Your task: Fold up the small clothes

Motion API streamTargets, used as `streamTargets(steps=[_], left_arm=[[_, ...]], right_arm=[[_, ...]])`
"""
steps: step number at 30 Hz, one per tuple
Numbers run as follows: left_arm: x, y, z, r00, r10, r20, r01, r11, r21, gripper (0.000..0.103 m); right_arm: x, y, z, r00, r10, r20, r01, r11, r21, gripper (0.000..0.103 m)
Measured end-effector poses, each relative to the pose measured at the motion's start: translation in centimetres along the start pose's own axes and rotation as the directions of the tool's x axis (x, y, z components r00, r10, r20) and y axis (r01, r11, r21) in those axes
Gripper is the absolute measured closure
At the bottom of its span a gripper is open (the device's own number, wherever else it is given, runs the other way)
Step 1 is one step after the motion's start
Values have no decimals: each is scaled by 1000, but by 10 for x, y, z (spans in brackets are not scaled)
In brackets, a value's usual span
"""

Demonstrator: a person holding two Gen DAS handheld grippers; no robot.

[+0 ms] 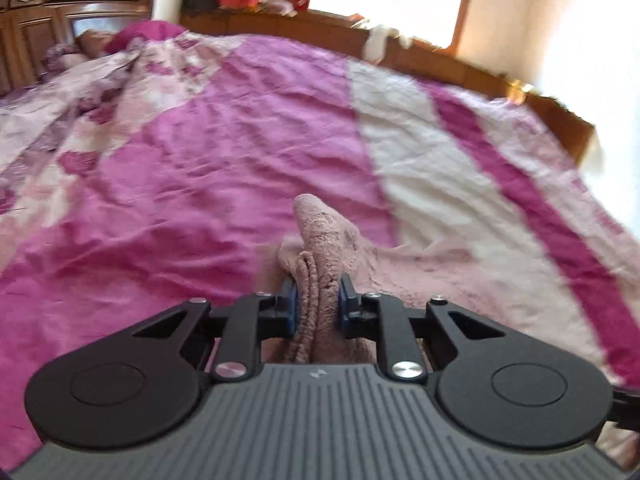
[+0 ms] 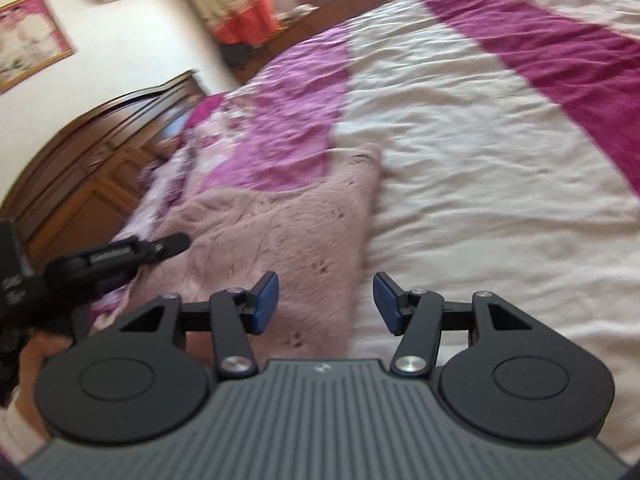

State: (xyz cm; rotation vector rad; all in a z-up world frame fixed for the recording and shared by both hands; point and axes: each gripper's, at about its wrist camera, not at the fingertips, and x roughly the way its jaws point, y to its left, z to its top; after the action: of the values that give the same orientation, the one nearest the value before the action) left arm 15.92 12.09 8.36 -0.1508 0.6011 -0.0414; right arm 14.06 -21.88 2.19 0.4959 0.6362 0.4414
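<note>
A fuzzy pale pink garment (image 2: 272, 224) lies spread on the bed. In the left wrist view my left gripper (image 1: 318, 296) is shut on a bunched fold of that garment (image 1: 320, 224), which stands up in a peak between the blue pads. The right wrist view shows the left gripper (image 2: 160, 246) at the garment's left edge. My right gripper (image 2: 326, 300) is open over the garment's near right edge, holding nothing. Its left pad is above the pink fabric and its right pad above the white sheet.
The bed cover (image 1: 200, 140) is wrinkled, with magenta, white and floral bands. A carved wooden headboard (image 1: 36, 28) rises at the left. A wooden ledge (image 1: 440, 56) with small items runs along the far side under a bright window. An orange curtain (image 2: 248, 16) hangs behind.
</note>
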Motion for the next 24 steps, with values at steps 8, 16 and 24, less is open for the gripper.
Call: streamTargets(steps=[8,16,24], left_arm=[[6,35,-22,998,29,-63,-33,998,-56,43],[0,27,-33,993,-11,-117,7,999,-36,23],[11,49,-38,978,-49,-201,12,984,-180,11]], right_arm=[[28,43,-27,996,-18,-93,2,986,-166,47],[17,33,-16,998,24,-63,-29,996,-81,47],[22,21,-5,999,29,-35,-28,999,15,22]])
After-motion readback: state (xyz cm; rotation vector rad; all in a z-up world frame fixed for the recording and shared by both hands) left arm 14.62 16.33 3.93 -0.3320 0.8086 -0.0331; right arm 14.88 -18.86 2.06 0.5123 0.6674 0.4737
